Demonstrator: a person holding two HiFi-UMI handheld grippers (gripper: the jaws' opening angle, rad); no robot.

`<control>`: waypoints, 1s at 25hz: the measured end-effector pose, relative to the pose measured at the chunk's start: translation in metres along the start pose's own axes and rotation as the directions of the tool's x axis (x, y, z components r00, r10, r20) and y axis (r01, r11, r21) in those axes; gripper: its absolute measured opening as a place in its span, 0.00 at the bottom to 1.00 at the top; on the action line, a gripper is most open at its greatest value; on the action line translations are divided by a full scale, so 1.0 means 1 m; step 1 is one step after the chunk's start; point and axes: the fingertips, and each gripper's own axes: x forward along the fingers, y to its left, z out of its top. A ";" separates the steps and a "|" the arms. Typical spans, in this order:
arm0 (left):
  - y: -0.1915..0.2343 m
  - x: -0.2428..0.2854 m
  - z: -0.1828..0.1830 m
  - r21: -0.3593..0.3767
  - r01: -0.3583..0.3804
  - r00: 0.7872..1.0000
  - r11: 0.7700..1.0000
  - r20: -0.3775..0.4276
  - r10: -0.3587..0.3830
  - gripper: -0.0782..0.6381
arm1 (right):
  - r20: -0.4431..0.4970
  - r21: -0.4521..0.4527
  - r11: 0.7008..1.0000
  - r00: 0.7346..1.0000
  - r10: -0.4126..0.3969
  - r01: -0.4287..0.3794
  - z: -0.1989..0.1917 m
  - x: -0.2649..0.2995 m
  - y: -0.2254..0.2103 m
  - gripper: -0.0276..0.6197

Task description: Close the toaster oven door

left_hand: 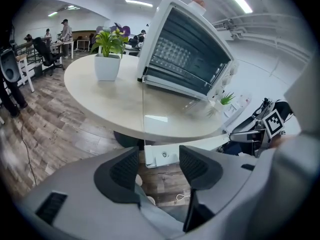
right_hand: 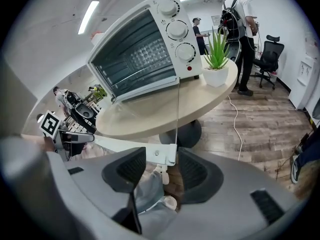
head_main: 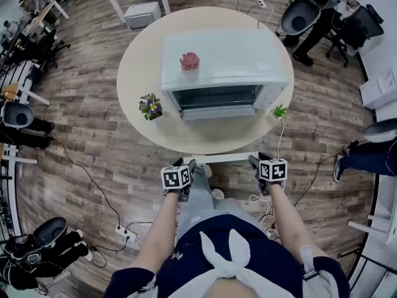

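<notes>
A white toaster oven (head_main: 223, 67) stands on the round beige table (head_main: 139, 61). Its glass door (head_main: 217, 97) faces me and looks upright against the front (left_hand: 187, 59) (right_hand: 135, 54). Three knobs (right_hand: 176, 30) run down its right side. My left gripper (head_main: 186, 166) (left_hand: 159, 159) and right gripper (head_main: 254, 161) (right_hand: 162, 164) hang short of the table's near edge, over my lap. Both are open with nothing between their fingers and both are apart from the oven.
A pot of purple flowers (head_main: 151, 106) sits left of the oven, a small green plant (head_main: 280, 111) right of it, and a pink item (head_main: 190, 60) on top. A white bracket (head_main: 220, 157) juts out under the table edge. Cables, a power strip (head_main: 124, 231), chairs and people surround the table.
</notes>
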 end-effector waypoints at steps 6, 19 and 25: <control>-0.003 0.002 -0.006 0.001 0.003 1.000 1.000 -0.012 -0.003 0.44 | -0.006 -0.014 1.000 1.000 0.013 -0.013 -0.004 0.001 -0.001 0.33; -0.005 0.000 -0.003 0.008 0.010 1.000 1.000 -0.027 -0.009 0.43 | -0.002 -0.021 1.000 1.000 0.015 -0.015 -0.003 -0.003 0.001 0.31; -0.008 -0.007 0.002 0.002 0.004 1.000 1.000 -0.027 -0.003 0.43 | 0.022 -0.013 1.000 1.000 0.017 -0.016 0.001 -0.009 0.003 0.30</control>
